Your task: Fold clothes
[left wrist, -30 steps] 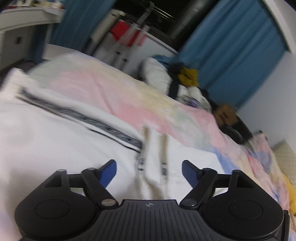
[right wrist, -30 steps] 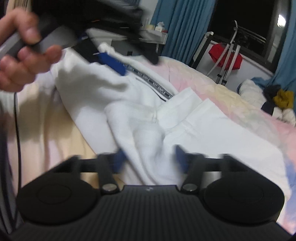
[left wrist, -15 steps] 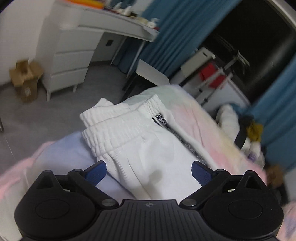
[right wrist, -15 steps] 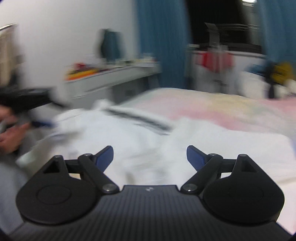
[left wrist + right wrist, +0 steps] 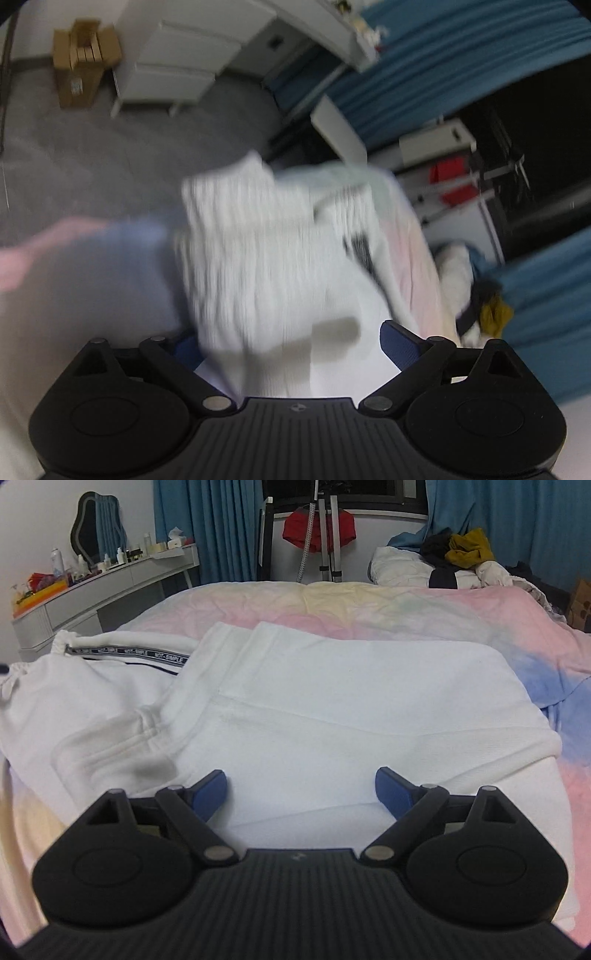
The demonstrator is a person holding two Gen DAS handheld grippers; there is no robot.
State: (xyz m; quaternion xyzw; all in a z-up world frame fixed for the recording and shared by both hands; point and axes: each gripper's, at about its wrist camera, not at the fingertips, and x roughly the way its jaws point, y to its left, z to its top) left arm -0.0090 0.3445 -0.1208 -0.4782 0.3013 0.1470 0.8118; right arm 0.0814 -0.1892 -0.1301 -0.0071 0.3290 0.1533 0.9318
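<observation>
White trousers [image 5: 332, 709] with a black lettered side stripe [image 5: 129, 655] lie spread on the pastel bed cover [image 5: 369, 602]. Their ribbed waistband [image 5: 258, 236] shows blurred in the left wrist view. My left gripper [image 5: 291, 343] is open, low over the waistband end, with cloth lying between the jaws; its left blue pad is partly hidden by cloth. My right gripper [image 5: 301, 790] is open and empty, just above the folded leg part of the trousers.
A white dresser [image 5: 92, 587] with bottles and a mirror stands left of the bed. A pile of clothes [image 5: 450, 561] lies at the bed's far right. A drying rack with a red item [image 5: 319, 528] stands by the blue curtains. A cardboard box [image 5: 81, 62] sits on the grey floor.
My left gripper has swung from the trouser middle to the waistband end and moved close over it. My right gripper has steadied over the folded legs. Both stay open.
</observation>
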